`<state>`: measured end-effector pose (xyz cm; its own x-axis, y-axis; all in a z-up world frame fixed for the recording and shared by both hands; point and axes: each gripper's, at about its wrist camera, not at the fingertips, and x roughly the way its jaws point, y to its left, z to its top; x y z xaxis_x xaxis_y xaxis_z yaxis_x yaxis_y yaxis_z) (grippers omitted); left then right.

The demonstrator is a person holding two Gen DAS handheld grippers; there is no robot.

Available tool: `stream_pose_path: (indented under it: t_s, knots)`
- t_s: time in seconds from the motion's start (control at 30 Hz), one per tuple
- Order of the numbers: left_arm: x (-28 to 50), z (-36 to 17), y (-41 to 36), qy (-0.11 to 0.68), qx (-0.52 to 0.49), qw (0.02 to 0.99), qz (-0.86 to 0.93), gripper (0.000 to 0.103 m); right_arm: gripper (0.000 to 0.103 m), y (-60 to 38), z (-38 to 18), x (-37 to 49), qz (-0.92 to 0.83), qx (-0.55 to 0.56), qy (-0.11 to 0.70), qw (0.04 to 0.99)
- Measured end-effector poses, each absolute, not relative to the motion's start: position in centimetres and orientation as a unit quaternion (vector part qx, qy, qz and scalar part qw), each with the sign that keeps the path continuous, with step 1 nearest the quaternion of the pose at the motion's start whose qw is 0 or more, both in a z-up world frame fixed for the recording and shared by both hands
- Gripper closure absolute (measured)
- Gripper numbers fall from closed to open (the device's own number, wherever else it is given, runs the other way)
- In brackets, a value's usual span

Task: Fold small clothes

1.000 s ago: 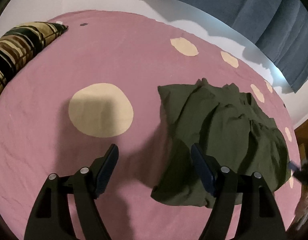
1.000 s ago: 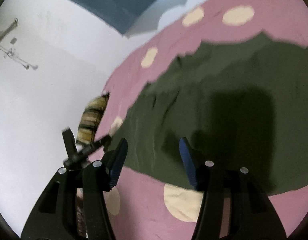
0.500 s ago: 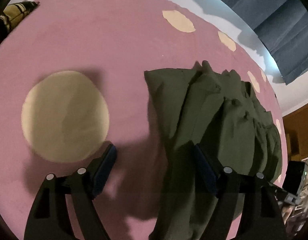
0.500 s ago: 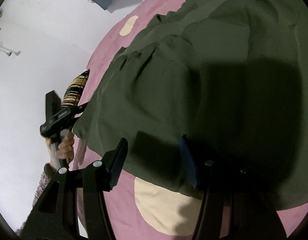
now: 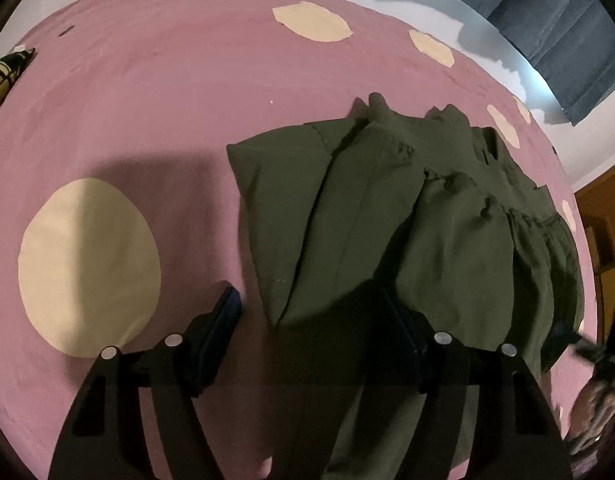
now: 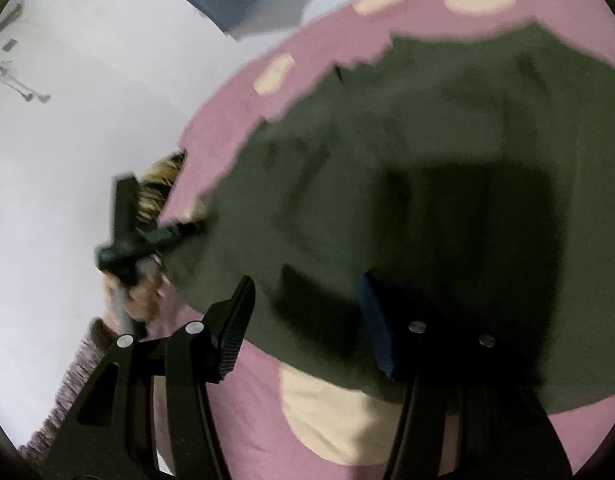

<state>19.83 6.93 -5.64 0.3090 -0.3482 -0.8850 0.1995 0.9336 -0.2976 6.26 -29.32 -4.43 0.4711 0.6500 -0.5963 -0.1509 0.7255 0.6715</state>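
Note:
A dark olive garment [image 5: 427, 220] lies crumpled in folds on the pink bedspread [image 5: 167, 100]. My left gripper [image 5: 309, 312] hovers over its near left edge. The jaws are closing, with that edge between them and the pads not touching the cloth. In the right wrist view the same garment [image 6: 427, 160] fills the middle, blurred. My right gripper [image 6: 307, 312] stands open just above its near hem, its fingers apart from the cloth. That view also shows the left gripper [image 6: 155, 236] at the garment's far corner, held by a hand [image 6: 137, 296].
The bedspread has cream dots, a large one [image 5: 87, 268] left of my left gripper. A striped pillow [image 5: 3, 72] lies at the far left edge. A blue curtain [image 5: 547, 20] hangs on the white wall behind; brown wooden furniture [image 5: 603, 240] stands at the right.
The left gripper has come lower and closer to the garment's near left edge, its jaws a little narrower. The right gripper's view shifted over the hem and is now blurred.

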Motion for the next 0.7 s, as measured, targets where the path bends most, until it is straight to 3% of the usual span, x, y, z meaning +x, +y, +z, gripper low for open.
stream_pose_path:
  t_s: [0.17, 0.43, 0.7]
  knots:
    - [20.2, -5.5, 7.0, 0.569, -0.072, 0.802, -0.167, 0.032, 0.048, -29.8, -2.6, 10.4, 0.247, 0.304, 0.436, 0.810]
    - [20.8, -5.8, 7.2, 0.578, -0.102, 0.791, -0.174, 0.026, 0.049, -29.4, -8.2, 17.0, 0.197, 0.325, 0.490, 0.784]
    - [21.1, -5.6, 7.0, 0.581, -0.108, 0.788, -0.173, 0.024, 0.046, -29.8, -5.9, 12.6, 0.217, 0.350, 0.467, 0.783]
